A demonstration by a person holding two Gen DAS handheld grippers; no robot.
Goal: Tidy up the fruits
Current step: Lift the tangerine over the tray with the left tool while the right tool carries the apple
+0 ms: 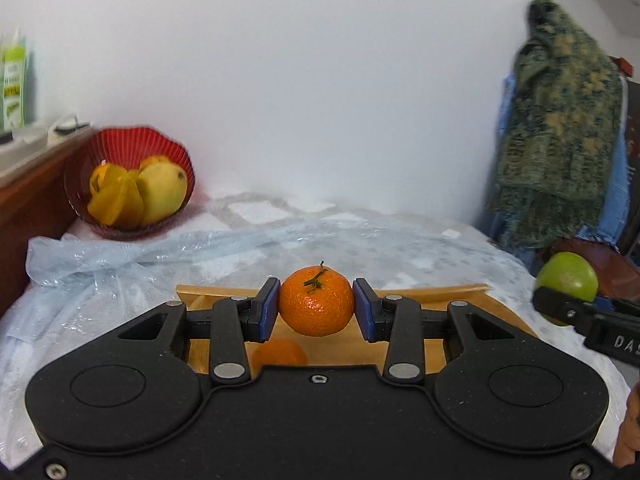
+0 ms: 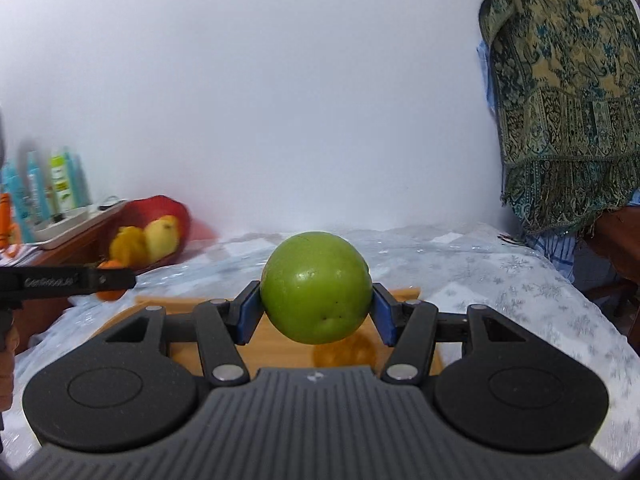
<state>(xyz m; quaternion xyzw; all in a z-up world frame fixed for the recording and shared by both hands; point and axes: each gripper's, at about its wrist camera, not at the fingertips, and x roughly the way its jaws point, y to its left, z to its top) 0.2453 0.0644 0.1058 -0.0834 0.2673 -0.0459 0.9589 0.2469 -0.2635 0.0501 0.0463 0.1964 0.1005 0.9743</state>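
My left gripper [image 1: 316, 307] is shut on an orange tangerine [image 1: 316, 300] with a short green stem, held above a wooden tray [image 1: 404, 294]. Another orange fruit [image 1: 280, 354] lies on the tray below it. My right gripper [image 2: 316, 312] is shut on a green apple [image 2: 316, 286], also lifted over the wooden tray [image 2: 280, 346], where an orange fruit [image 2: 352, 354] lies underneath. In the left wrist view the green apple [image 1: 568, 280] shows at the far right. A red bowl [image 1: 132, 184] of yellow fruit sits at the back left.
The tray rests on a bed covered by a pale plastic sheet [image 1: 120, 256]. A wooden shelf [image 2: 80, 236] with bottles stands on the left. A patterned green cloth [image 2: 568, 92] hangs at the right over furniture. A white wall lies behind.
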